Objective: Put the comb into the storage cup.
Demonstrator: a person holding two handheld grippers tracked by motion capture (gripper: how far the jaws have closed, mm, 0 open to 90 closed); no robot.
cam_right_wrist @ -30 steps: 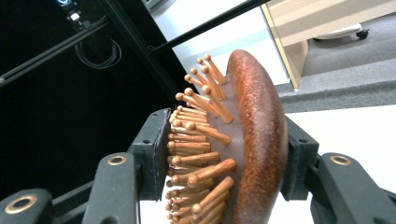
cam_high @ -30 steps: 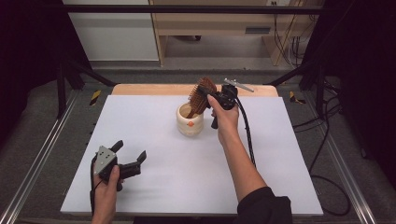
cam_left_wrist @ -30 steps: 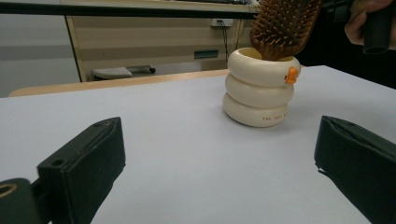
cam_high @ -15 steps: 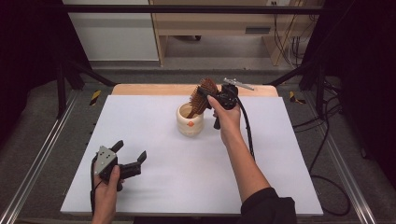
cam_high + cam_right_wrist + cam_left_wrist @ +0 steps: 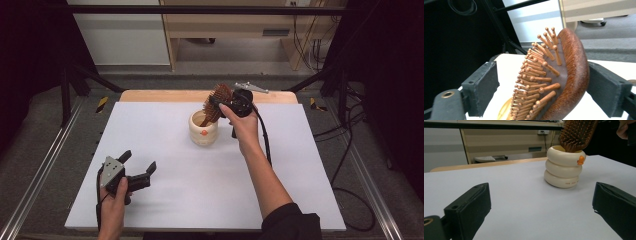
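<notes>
1. High view: a white table point(image 5: 300, 200) with a wooden strip along its far edge carries a cream cup point(image 5: 203, 129) near the far middle.
2. Left gripper view: the cup point(image 5: 564, 167) is made of three smooth stacked rings, glossy like ceramic, with a small orange beak on the top ring and tiny lettering low down.
3. A wooden hairbrush point(image 5: 216, 103) stands tilted in the cup, handle down, oval head up and leaning right.
4. Right gripper view: the brush point(image 5: 564, 82) has a polished reddish-brown back and rows of round-tipped wooden pins on a dark pad.
5. The right gripper point(image 5: 225, 105) is at the brush head; its jaws sit either side, the right one touching the back, the left one apart from the pins.
6. The left gripper point(image 5: 137, 167) rests near the left front corner, jaws spread wide and holding nothing.
</notes>
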